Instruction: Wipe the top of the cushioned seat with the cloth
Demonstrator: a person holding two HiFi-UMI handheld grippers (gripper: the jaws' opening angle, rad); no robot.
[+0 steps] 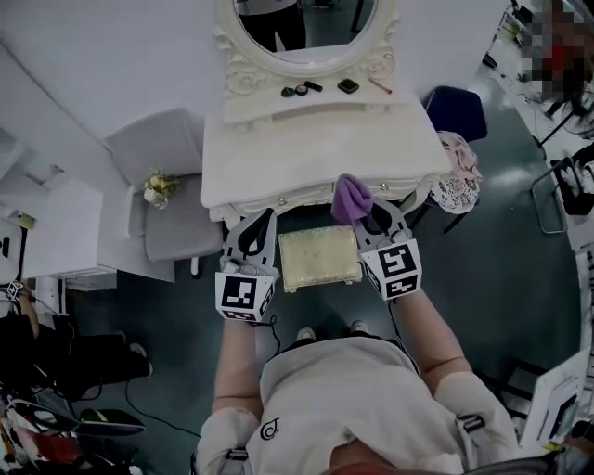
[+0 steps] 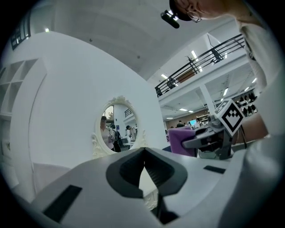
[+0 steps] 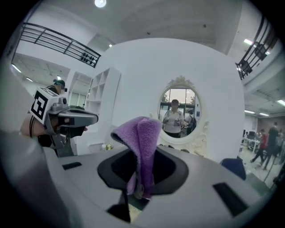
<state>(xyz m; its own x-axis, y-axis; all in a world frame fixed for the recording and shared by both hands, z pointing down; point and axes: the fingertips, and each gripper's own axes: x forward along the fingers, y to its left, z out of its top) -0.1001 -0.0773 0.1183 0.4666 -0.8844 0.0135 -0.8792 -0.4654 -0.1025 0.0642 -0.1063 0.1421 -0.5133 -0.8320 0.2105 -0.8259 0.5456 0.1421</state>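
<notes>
The cushioned seat (image 1: 319,259) is a pale cream square stool below the front edge of the white dressing table (image 1: 320,148). My right gripper (image 1: 373,219) is shut on a purple cloth (image 1: 352,198), held up above the seat's far right corner; in the right gripper view the cloth (image 3: 140,147) stands folded between the jaws. My left gripper (image 1: 259,231) hovers beside the seat's left edge, shut with nothing in it. In the left gripper view its jaws (image 2: 143,173) meet, and the right gripper with the cloth (image 2: 180,139) shows beyond.
An oval mirror (image 1: 306,23) and small cosmetics (image 1: 303,89) sit on the dressing table. A grey chair (image 1: 172,199) with a small bouquet (image 1: 158,186) stands left. A dark blue chair (image 1: 457,111) and a patterned bag (image 1: 457,176) are right. My feet (image 1: 329,331) stand just before the seat.
</notes>
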